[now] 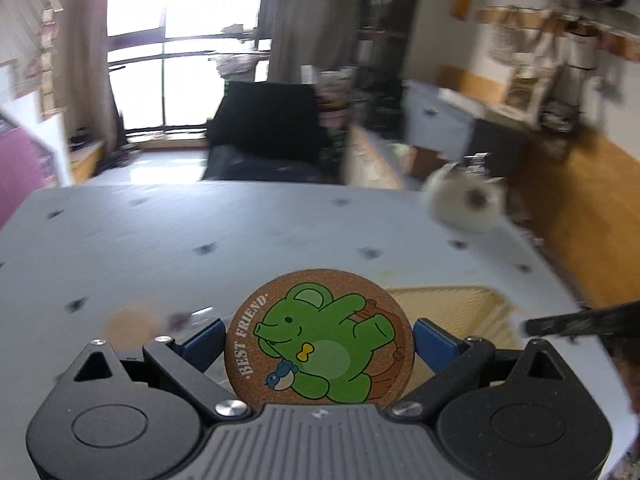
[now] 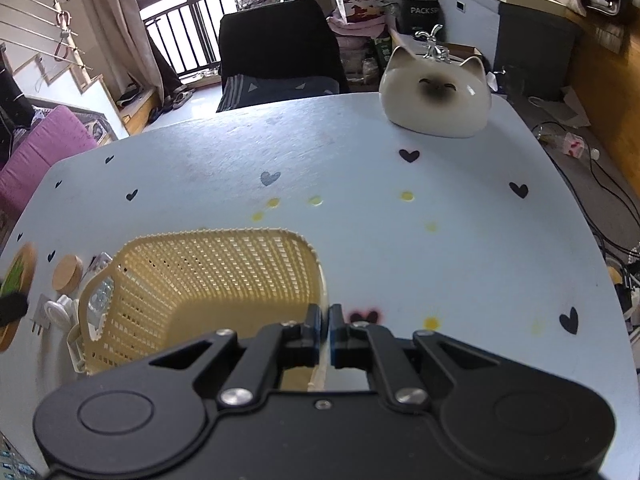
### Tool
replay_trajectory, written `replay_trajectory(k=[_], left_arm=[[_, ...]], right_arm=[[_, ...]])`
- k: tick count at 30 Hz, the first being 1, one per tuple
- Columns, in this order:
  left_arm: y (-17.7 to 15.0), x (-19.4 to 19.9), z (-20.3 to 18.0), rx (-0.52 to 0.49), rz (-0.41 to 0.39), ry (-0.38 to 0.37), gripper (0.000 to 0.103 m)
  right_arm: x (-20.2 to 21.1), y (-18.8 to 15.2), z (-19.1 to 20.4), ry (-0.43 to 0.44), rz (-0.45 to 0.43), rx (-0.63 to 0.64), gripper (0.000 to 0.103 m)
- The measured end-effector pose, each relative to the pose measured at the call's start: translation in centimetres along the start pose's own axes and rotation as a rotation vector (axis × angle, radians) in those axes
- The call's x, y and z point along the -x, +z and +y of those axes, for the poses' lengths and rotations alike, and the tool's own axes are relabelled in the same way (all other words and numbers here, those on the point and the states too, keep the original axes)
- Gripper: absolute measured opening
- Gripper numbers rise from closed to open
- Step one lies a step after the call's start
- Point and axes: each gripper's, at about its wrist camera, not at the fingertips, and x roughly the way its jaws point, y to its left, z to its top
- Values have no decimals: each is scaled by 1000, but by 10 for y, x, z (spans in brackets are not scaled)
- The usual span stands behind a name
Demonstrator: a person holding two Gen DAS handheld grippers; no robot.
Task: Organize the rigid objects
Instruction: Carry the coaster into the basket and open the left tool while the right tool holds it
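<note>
My left gripper [image 1: 318,338] is shut on a round cork coaster [image 1: 319,336] with a green bear and "BEST FRIEND" on it, held upright above the table. A cream plastic basket [image 1: 460,308] lies just right of it. In the right wrist view my right gripper [image 2: 325,328] is shut on the right wall of the basket [image 2: 212,276], which is empty. The coaster [image 2: 18,276] and the left gripper show blurred at the far left edge.
A white ceramic cat figure [image 2: 436,98] stands at the table's far right, also blurred in the left wrist view [image 1: 464,200]. A round wooden disc [image 2: 68,274], a white hook [image 2: 60,312] and a clear packet [image 2: 100,296] lie left of the basket. A black chair [image 2: 276,48] stands behind the pale blue table [image 2: 360,208].
</note>
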Motion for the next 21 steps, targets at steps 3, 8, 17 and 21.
replay_trajectory(k=[3,8,17,21], left_arm=[[9,-17,-26,-25,13,-80,99],[13,-52,-58,-11,90,-170,99],[-9,-96,-86,-99,203,-177,99],[-17,-104,-90,-114,219,-192,99]], right_arm=[[0,0,-3,20,7,-18,5],[-1,0,-8,64,16,-48,5],[-3,1,-17,117,31,-109,5],[-4,2,-18,124,33,-119,4]])
